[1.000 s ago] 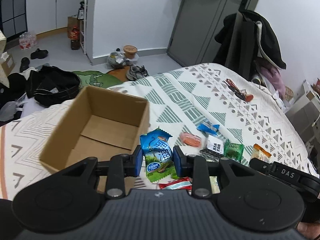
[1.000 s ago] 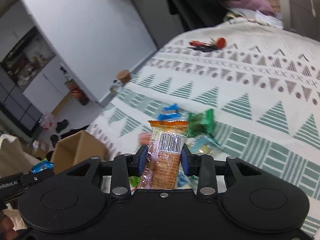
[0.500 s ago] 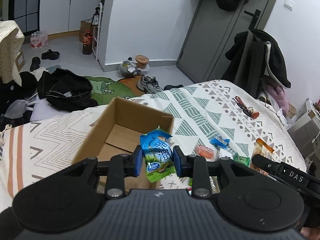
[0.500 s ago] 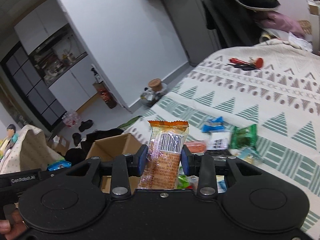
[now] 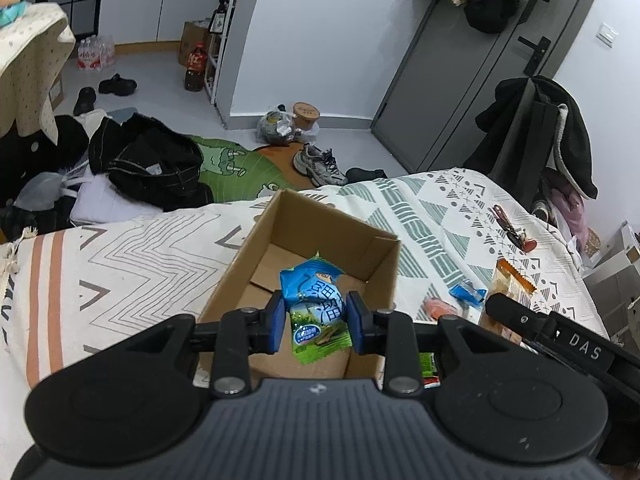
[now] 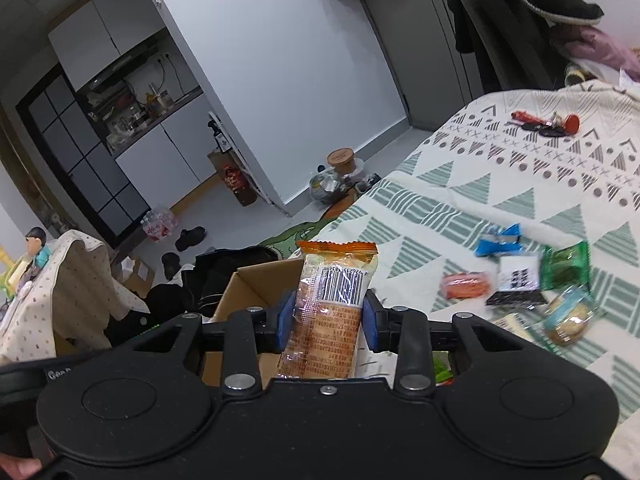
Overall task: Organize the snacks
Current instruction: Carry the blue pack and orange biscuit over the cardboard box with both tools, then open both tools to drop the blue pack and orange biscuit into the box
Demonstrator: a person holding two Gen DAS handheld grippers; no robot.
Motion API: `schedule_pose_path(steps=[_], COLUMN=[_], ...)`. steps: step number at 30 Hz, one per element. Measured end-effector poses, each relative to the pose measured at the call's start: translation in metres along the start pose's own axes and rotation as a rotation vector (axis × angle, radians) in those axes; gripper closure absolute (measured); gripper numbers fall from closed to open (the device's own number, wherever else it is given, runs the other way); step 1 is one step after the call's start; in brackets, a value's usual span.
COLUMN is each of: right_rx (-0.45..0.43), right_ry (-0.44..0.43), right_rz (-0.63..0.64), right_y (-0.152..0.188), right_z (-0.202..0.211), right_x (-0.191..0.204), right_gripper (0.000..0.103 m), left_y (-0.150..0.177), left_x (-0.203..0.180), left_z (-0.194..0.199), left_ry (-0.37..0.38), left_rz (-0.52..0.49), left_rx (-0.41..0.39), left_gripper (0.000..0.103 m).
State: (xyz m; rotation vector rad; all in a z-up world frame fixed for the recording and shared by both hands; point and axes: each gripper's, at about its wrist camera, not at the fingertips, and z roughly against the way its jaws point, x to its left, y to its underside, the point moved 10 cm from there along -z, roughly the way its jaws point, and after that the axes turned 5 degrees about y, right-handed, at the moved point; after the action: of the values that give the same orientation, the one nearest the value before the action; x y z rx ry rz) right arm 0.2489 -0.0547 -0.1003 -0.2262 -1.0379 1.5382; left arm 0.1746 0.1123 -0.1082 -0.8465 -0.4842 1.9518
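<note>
My left gripper (image 5: 315, 322) is shut on a blue and green snack packet (image 5: 316, 308), held above the open cardboard box (image 5: 328, 220) on the bed. My right gripper (image 6: 327, 320) is shut on an orange-topped clear snack bar packet (image 6: 332, 292), just right of the box (image 6: 256, 280), whose corner shows behind the fingers. In the left wrist view the right gripper's body (image 5: 560, 340) reaches in from the right with that packet (image 5: 508, 284). Loose snacks lie on the bedspread: a blue packet (image 6: 498, 240), a pink one (image 6: 466, 285), a black and white one (image 6: 518, 280) and a green one (image 6: 566, 266).
The patterned bedspread (image 6: 500, 184) carries keys and a red item (image 6: 548, 124) farther back. Dark clothes (image 5: 148, 164), shoes (image 5: 320, 164) and a green rug (image 5: 236, 168) lie on the floor beyond the bed. A coat-draped rack (image 5: 536, 132) stands at the right.
Both grippers have risen and shifted left toward the box with their packets. The blue packet now hangs over the box opening; the orange packet has come next to the box.
</note>
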Motion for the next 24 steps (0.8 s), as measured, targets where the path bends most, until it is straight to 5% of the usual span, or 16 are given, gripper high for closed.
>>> schedule_pose_path(steps=[18,24], right_rx=[0.084,0.082], right_ry=[-0.05,-0.048], right_rz=[0.039,0.047], right_y=[0.026,0.029], right_z=[-0.041,-0.04], right_x=[0.045,0.047], right_gripper=[0.068,0.057], left_y=[0.002,0.0], left_x=[0.033,0.034], left_z=[-0.039,-0.036], left_ry=[-0.02,-0.029], left_rz=[0.018,0.023], left_rx=[0.098,0.106], left_gripper=[0.069,0.062])
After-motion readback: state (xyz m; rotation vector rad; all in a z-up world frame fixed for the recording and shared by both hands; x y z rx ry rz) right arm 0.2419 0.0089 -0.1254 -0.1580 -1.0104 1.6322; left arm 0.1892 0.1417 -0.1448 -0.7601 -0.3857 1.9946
